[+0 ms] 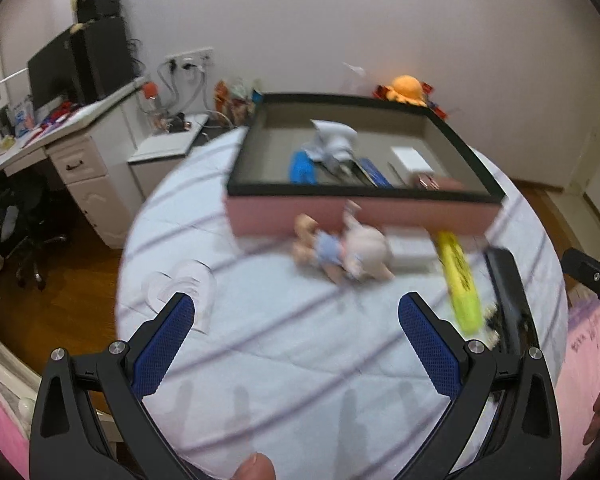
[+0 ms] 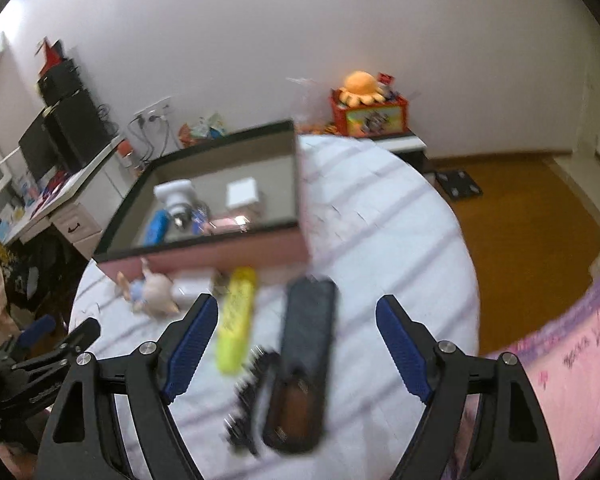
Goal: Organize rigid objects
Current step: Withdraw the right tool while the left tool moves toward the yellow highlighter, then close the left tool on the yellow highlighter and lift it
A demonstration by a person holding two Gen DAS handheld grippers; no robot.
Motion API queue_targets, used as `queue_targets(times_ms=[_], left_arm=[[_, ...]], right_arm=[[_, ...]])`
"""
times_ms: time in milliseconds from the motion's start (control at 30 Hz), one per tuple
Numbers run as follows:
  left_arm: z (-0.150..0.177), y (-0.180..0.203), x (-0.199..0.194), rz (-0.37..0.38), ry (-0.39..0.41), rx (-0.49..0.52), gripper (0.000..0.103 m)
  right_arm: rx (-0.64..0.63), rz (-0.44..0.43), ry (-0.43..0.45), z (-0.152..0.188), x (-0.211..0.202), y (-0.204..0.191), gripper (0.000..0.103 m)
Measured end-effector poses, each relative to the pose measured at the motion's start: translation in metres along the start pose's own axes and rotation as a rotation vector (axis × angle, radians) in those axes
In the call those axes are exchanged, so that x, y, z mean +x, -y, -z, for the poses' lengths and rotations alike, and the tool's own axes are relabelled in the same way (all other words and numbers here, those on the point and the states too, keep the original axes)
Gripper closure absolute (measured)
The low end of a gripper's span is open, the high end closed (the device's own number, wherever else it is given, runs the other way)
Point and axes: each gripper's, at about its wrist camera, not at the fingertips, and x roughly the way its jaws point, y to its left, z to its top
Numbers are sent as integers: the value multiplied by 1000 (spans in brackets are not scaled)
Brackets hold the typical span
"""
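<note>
A pink box with a black rim [image 1: 364, 216] [image 2: 220, 258] sits on a striped light-blue bed and holds several small items. In front of it lie a small doll [image 1: 340, 250] [image 2: 150, 290], a white flat box [image 1: 412, 250], a yellow-green tube [image 1: 462, 280] [image 2: 236, 320], a black case [image 1: 508, 300] [image 2: 304, 364] and a black comb-like piece [image 2: 248, 396]. My left gripper [image 1: 296, 312] is open and empty above the bed, short of the doll. My right gripper [image 2: 296, 316] is open above the black case.
A clear plastic heart-shaped piece [image 1: 184, 284] lies on the bed at left. A white desk with a monitor [image 1: 60, 68] stands at far left. An orange plush [image 2: 360, 84] sits on a red box by the wall. Pink bedding [image 2: 560, 360] lies at right.
</note>
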Motion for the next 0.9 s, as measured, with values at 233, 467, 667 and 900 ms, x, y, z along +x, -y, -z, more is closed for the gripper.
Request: queue_targets(times_ms=[233,467,667,900], left_arm=[[6,33,1,56,-9,23,0],[-6,65,16,90,-16,60,0],[-13,95,45,108,-76,75,0],[-15,115,85,90,-200,60,11]], right_arm=[[56,9,-24,26,-8,29,20],[69,4,-19,26,-7,36,20],[83,1,-20,22,-2,49,20],[103,-15,-29,13,11,66,20]])
